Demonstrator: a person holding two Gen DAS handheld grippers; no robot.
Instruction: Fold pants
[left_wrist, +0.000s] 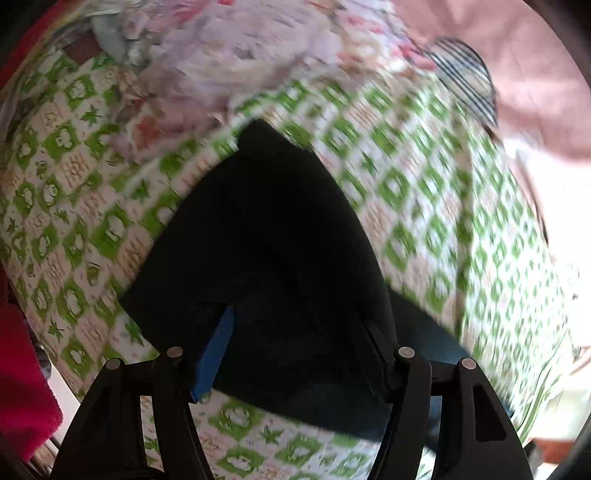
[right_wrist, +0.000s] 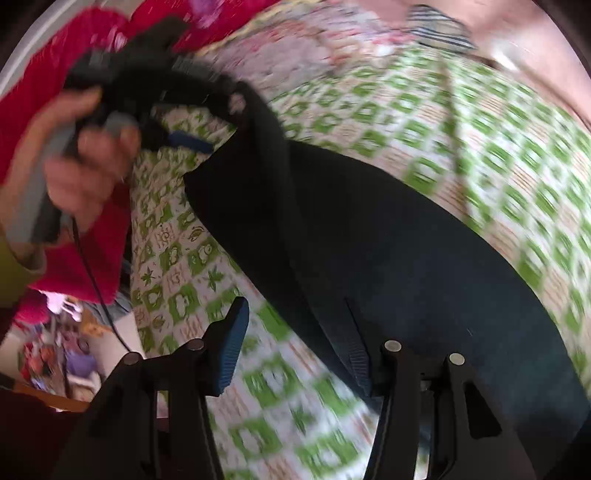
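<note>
The dark navy pants (left_wrist: 269, 236) lie on a bed with a green and white patterned sheet (left_wrist: 424, 192). In the left wrist view the cloth drapes over my left gripper (left_wrist: 291, 347) and hides the fingertips; one blue pad (left_wrist: 216, 354) shows at the left. In the right wrist view the pants (right_wrist: 388, 251) run from lower right up to the left gripper (right_wrist: 207, 122), held by a hand at upper left, with cloth hanging from it. My right gripper (right_wrist: 295, 339) has its jaws wide apart, its left blue pad (right_wrist: 232, 343) free and the right finger against the cloth.
A floral quilt (left_wrist: 236, 55) is bunched at the far end of the bed. A striped cloth (left_wrist: 465, 77) lies at the far right. A red blanket (right_wrist: 85, 44) is at the left edge. Both views are motion-blurred.
</note>
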